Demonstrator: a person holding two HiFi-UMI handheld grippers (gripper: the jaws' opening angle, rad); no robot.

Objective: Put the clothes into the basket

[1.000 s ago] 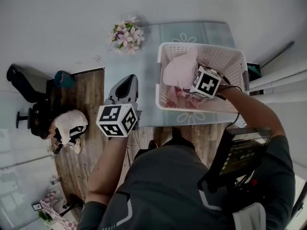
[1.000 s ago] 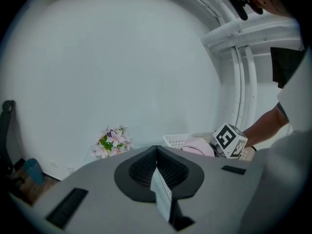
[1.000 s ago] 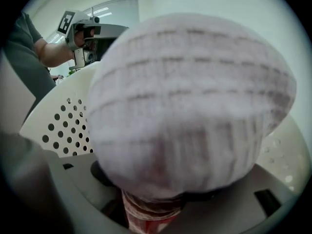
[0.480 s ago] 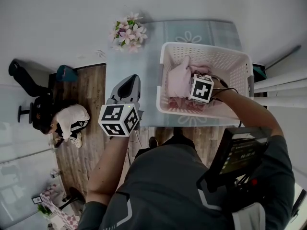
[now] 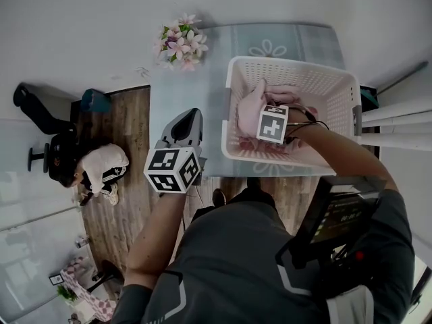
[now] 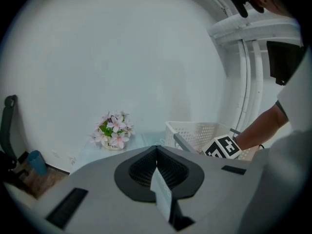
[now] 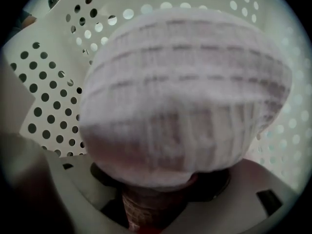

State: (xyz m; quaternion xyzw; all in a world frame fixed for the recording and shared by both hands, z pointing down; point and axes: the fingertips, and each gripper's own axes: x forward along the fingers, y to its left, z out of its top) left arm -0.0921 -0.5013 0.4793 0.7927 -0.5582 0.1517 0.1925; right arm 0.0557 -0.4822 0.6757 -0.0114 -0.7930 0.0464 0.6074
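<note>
A white perforated basket (image 5: pixel 290 63) stands on the glass table (image 5: pixel 192 86). Inside it lies pink clothing, and my right gripper (image 5: pixel 260 113) reaches down into the basket, shut on a pink ribbed garment (image 5: pixel 248 110). In the right gripper view that garment (image 7: pixel 185 96) bulges over the jaws and hides the fingertips, with the basket wall (image 7: pixel 48 82) close behind. My left gripper (image 5: pixel 189 117) hovers over the table's near edge, left of the basket, shut and holding nothing. In the left gripper view the basket (image 6: pixel 195 130) is ahead to the right.
A pot of pink flowers (image 5: pixel 181 42) sits at the table's far left corner. A person (image 5: pixel 101 167) crouches on the wooden floor at left. White wall lies beyond the table, white rails to the right.
My right gripper has gone down and a little left with the pink garment, from above the basket's rim to inside it. The left gripper has barely shifted.
</note>
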